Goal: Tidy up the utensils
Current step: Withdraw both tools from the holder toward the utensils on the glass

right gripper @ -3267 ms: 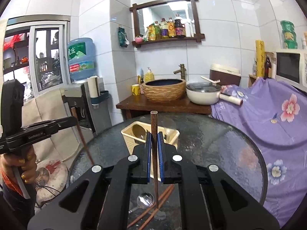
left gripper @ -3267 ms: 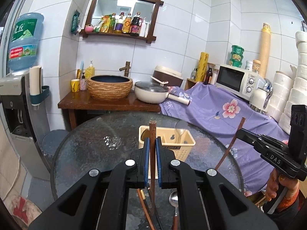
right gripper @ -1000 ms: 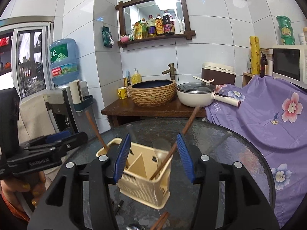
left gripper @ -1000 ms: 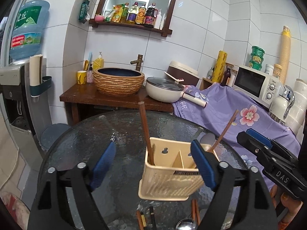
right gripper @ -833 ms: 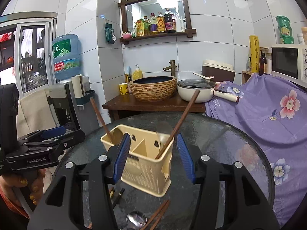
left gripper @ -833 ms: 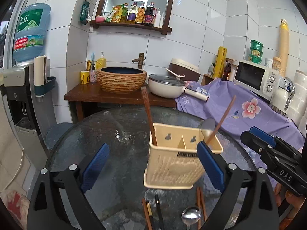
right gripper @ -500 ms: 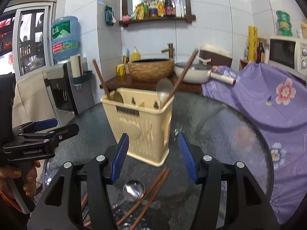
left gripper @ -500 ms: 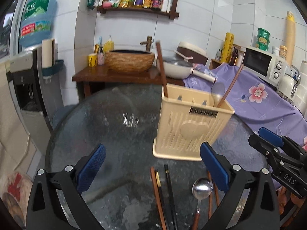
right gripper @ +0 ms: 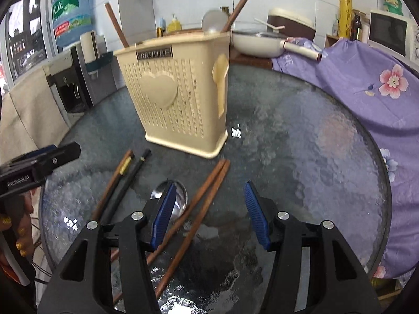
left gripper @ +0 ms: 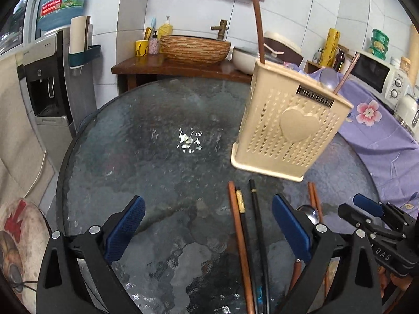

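Left wrist view: the left gripper (left gripper: 207,223) is now lowered, fingers closing slightly, nothing held; two chopsticks now stand in the holder (left gripper: 290,128), upper right. The right gripper (right gripper: 209,214), half-open and empty, is brought over the paired chopsticks (right gripper: 199,209) on the table (right gripper: 301,157), so another pickup seems likely.

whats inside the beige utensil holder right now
Sticking out of the beige utensil holder: two brown chopsticks, one at each end, and a spoon bowl. Its walls hide their lower ends and anything shorter inside.
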A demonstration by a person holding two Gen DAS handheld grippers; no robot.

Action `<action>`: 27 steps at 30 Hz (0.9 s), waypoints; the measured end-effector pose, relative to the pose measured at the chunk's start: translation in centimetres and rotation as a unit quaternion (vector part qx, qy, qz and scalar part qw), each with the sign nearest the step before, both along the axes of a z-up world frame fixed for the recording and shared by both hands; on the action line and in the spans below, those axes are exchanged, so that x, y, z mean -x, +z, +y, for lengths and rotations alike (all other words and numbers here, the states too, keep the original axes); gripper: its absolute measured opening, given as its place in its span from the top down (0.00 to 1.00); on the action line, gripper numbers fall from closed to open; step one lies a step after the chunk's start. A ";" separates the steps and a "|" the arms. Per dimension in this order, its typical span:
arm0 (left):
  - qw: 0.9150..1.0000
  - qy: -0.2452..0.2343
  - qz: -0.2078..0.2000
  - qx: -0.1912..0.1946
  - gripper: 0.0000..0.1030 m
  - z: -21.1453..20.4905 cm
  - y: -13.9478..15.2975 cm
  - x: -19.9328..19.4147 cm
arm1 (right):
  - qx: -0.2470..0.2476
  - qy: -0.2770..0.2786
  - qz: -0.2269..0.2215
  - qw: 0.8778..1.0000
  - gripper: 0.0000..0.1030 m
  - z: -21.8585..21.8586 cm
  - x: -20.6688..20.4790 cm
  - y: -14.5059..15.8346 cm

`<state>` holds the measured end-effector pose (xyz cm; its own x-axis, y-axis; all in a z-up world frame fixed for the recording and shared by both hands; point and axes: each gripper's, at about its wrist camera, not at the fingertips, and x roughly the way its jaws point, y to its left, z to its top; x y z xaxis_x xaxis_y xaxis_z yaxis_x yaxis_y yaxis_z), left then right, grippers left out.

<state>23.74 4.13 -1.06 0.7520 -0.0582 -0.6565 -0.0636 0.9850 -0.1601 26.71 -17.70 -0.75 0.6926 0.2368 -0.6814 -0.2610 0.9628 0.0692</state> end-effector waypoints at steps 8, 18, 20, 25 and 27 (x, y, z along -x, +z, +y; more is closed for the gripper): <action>0.999 0.006 0.034 0.008 0.30 0.7 -2.4 0.0 | 0.013 -0.010 0.016 1.000 0.47 0.1 0.1 -1.5; 0.998 -0.002 0.063 0.008 0.53 0.6 -3.9 -0.3 | 0.022 -0.024 0.034 0.999 0.50 -0.1 -0.4 -2.5; 0.998 -0.007 0.064 0.007 0.54 0.4 -3.9 -0.3 | 0.024 -0.026 0.039 0.999 0.53 0.0 -0.7 -2.7; 0.998 -0.017 0.067 0.004 0.59 -0.3 -4.0 -0.7 | 0.025 -0.022 0.046 0.998 0.54 0.5 -1.0 -2.9; 0.997 -0.022 0.069 0.004 0.60 -0.6 -4.1 -0.7 | 0.024 -0.021 0.048 0.998 0.54 0.7 -1.0 -3.0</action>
